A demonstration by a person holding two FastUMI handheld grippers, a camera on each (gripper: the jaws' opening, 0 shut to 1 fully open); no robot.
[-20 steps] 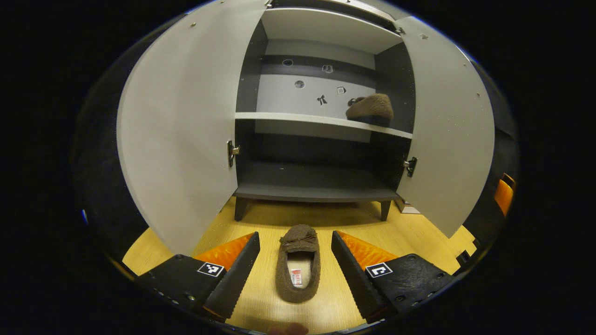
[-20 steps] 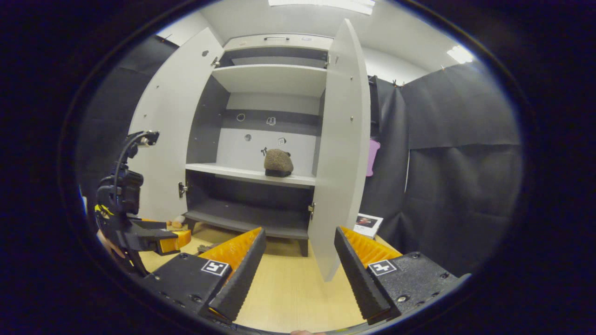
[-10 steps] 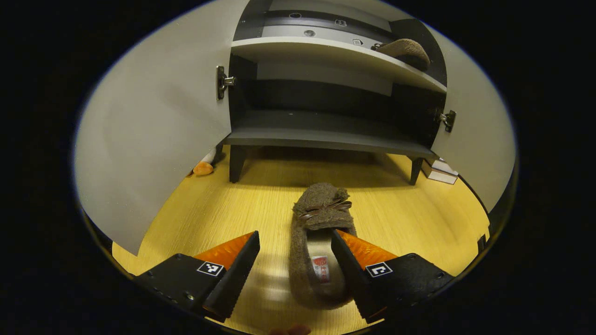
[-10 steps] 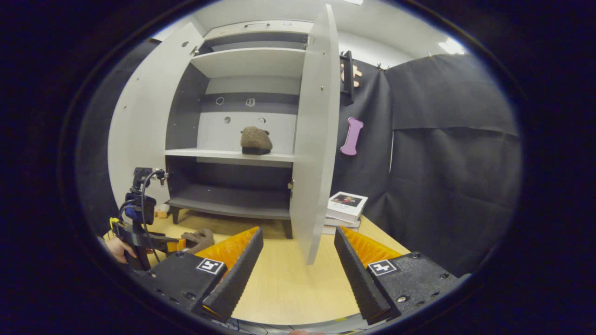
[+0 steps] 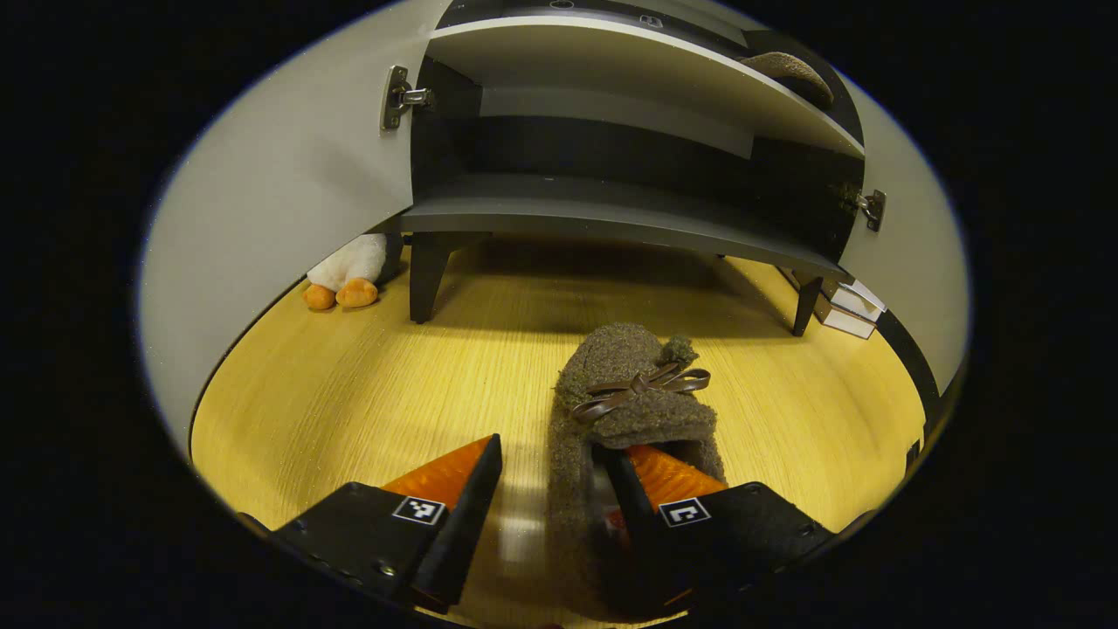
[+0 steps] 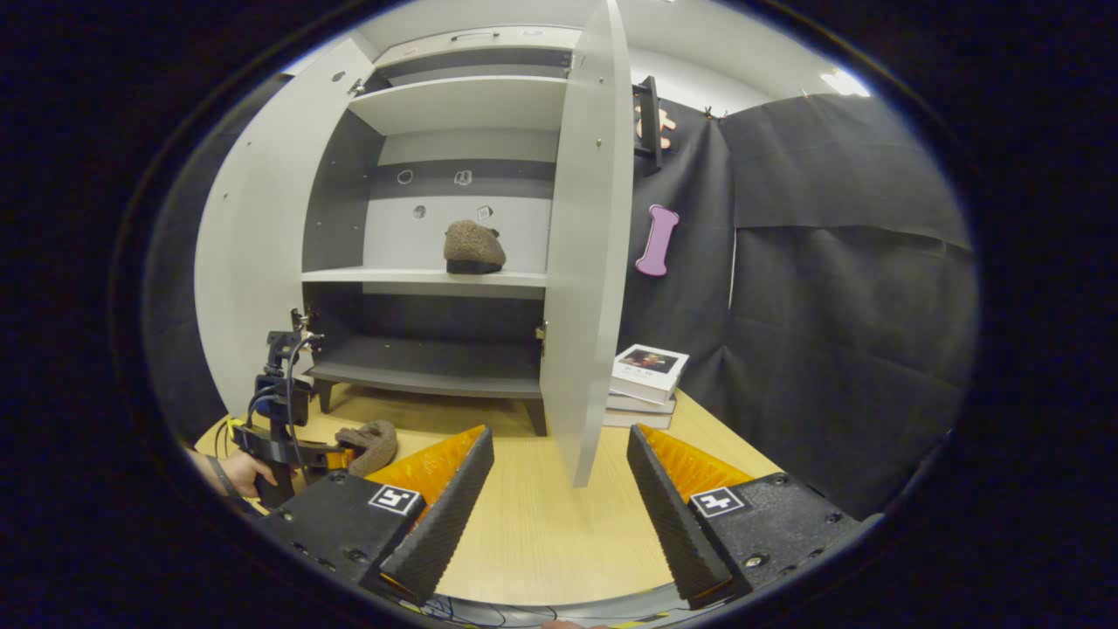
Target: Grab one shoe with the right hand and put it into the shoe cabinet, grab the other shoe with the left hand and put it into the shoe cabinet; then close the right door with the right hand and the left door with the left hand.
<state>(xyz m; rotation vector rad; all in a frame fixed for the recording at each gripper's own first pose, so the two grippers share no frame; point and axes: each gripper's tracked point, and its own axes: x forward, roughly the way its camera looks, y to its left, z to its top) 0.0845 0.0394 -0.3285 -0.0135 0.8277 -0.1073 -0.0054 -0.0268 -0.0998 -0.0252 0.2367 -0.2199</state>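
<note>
Left gripper view looks down on a pale wooden tabletop, where the left gripper has its jaws spread apart around one wall of a brown fuzzy slipper with a dark ribbon bow: the right-hand finger sits down inside the slipper's opening, the left-hand finger stands outside it over bare wood with a gap to the slipper's side, so the jaws are not yet pressing on it. Ahead of the jaws stands the grey shoe cabinet on short dark legs with both doors swung wide; the matching second brown slipper rests on the white middle shelf, far ahead and to the right. Ahead and to the left of the jaws, behind the left door, lies a white plush toy with orange feet; ahead and to the right, beside the right door, is a small stack of books. Right gripper view shows the right gripper with jaws wide apart and nothing between them, held over the tabletop with the right door's edge straight ahead. Far to the left of these jaws a hand holds the other gripper at the slipper on the table, though the contact there is too small to judge.
</note>
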